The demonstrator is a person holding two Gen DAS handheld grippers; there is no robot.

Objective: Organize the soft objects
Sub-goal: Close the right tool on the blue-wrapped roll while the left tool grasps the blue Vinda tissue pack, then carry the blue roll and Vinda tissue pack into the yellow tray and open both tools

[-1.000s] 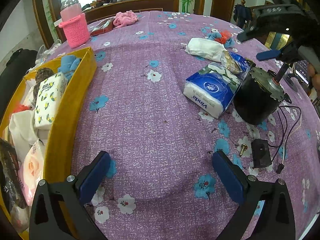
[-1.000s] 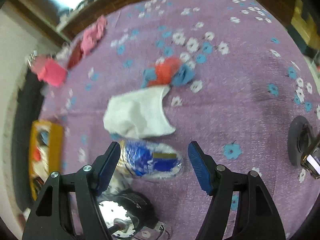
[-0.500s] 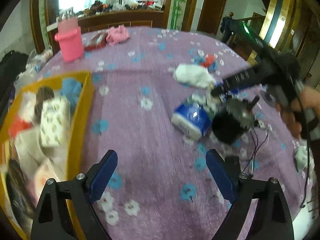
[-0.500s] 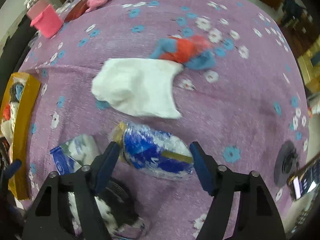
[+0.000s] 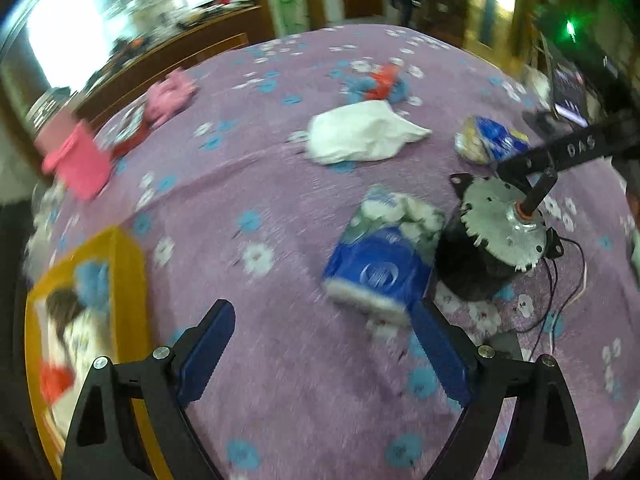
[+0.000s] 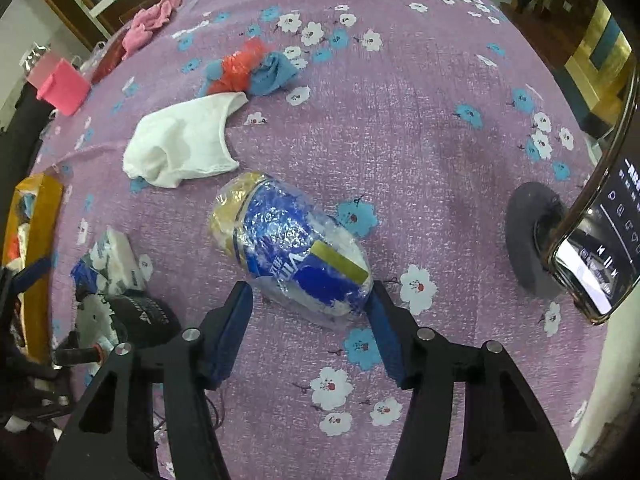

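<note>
While the counter (image 6: 420,128) under its purple flowered cloth carries everything, the yellow box (image 5: 128,280) at its left edge looks like the place where soft things are being gathered; it already holds several. To do this step well, the right tool (image 6: 310,320) should come down squarely over the wrapped tissue pack (image 6: 292,248), which lies on the cloth directly ahead with its near end between the wide-spread blue pads, neither yet pressing it. I judge a grip across the middle of the pack safest, closing gently, since the crinkled plastic may slip or crush. The left tool (image 5: 320,352) hangs open and empty above bare cloth, with the blue tissue packet (image 5: 380,264) just ahead of its right pad. Other soft items wait farther off: the white cloth (image 6: 180,148) and, beyond it, the red and blue bundle (image 6: 248,68). Hard things crowd the work: the black motor (image 5: 488,240) touches the blue packet, its thin wires trail over the cloth, and a phone on a stand (image 6: 592,248) sits to the right, near enough to catch on a careless lift.
</note>
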